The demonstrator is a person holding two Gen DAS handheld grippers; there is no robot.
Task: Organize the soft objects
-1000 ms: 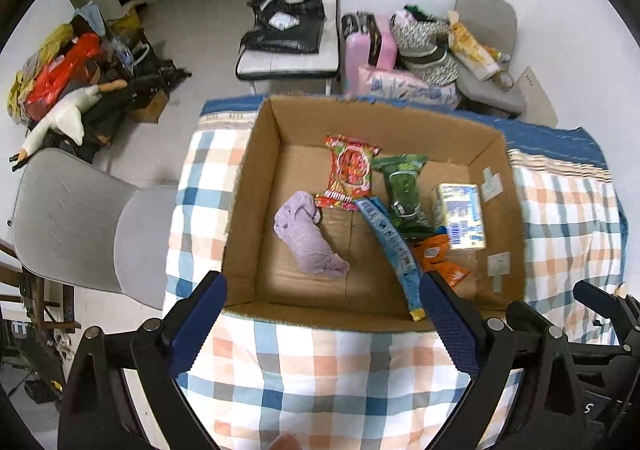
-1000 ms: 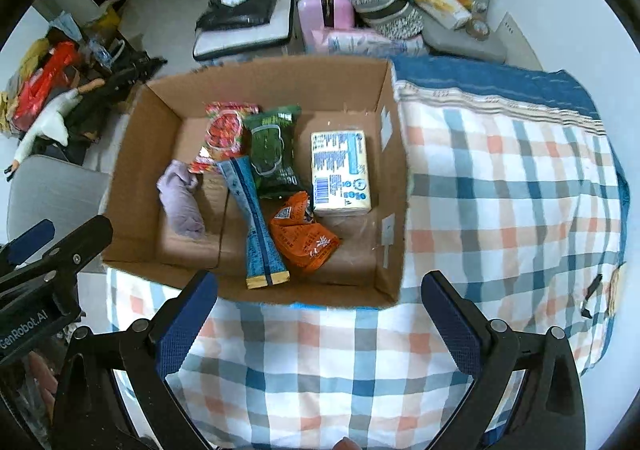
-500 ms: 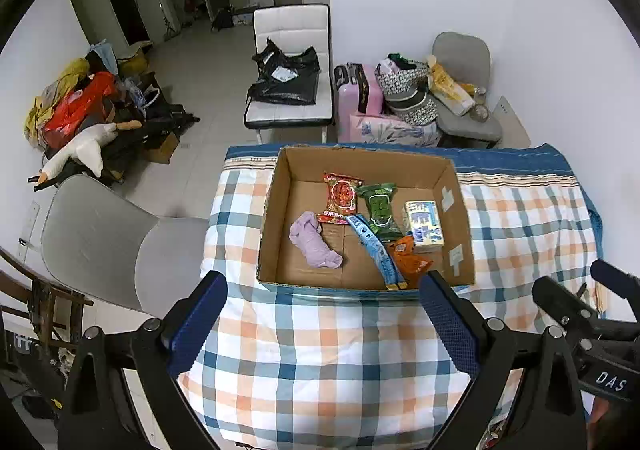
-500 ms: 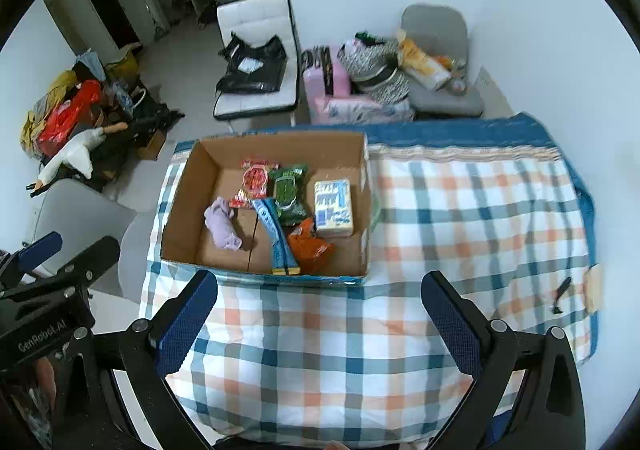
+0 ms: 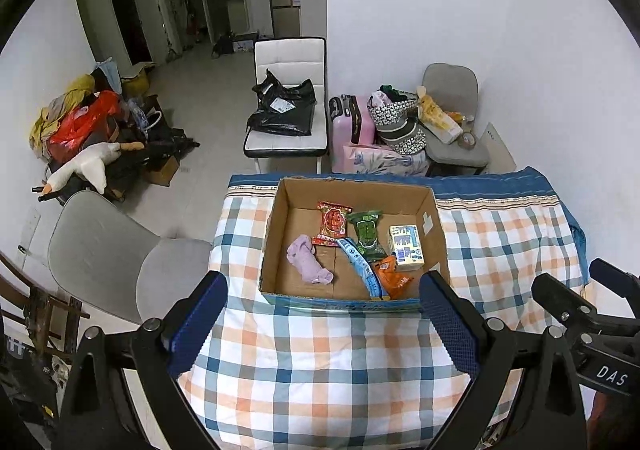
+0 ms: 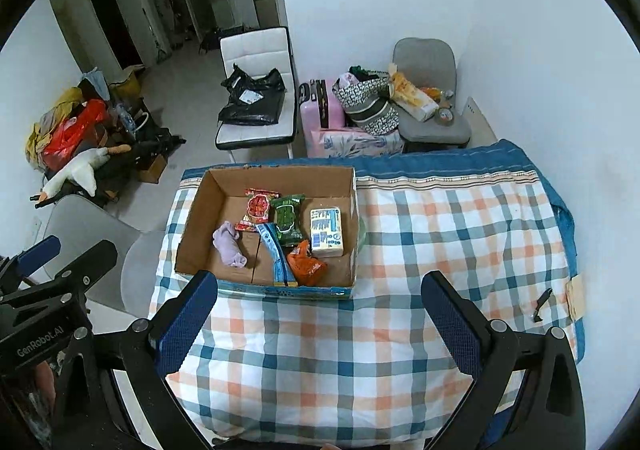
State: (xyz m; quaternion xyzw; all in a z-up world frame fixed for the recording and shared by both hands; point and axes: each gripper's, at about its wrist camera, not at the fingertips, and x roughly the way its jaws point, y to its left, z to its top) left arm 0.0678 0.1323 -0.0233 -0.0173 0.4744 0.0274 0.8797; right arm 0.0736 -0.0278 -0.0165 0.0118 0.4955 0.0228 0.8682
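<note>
An open cardboard box [image 5: 276, 234] [image 6: 192, 226] stands on the plaid-covered table [image 5: 320, 370] [image 6: 440, 242]. Inside lie a lilac cloth [image 5: 308, 260] [image 6: 229, 245], a red packet [image 5: 332, 219] [image 6: 258, 207], a green packet [image 5: 366, 230] [image 6: 287, 217], a long blue packet [image 5: 362, 270] [image 6: 278, 256], an orange packet [image 5: 394, 279] [image 6: 306, 265] and a white-blue tissue pack [image 5: 406, 248] [image 6: 327, 231]. My left gripper [image 5: 322, 324] is open and empty, high above the table's near side. My right gripper [image 6: 318, 324] is open and empty, to the right of it.
A grey chair [image 5: 104, 254] stands left of the table. A white chair with black bags [image 5: 286, 110], a pink suitcase [image 5: 354, 126] and a loaded grey chair [image 5: 452, 118] stand behind. A pile of bags with a plush goose [image 5: 84, 166] lies at the left wall. A small dark object [image 6: 541, 304] lies at the table's right edge.
Both grippers have pulled up and back from the box, so the box looks much smaller and more of the room shows. The box contents have not moved.
</note>
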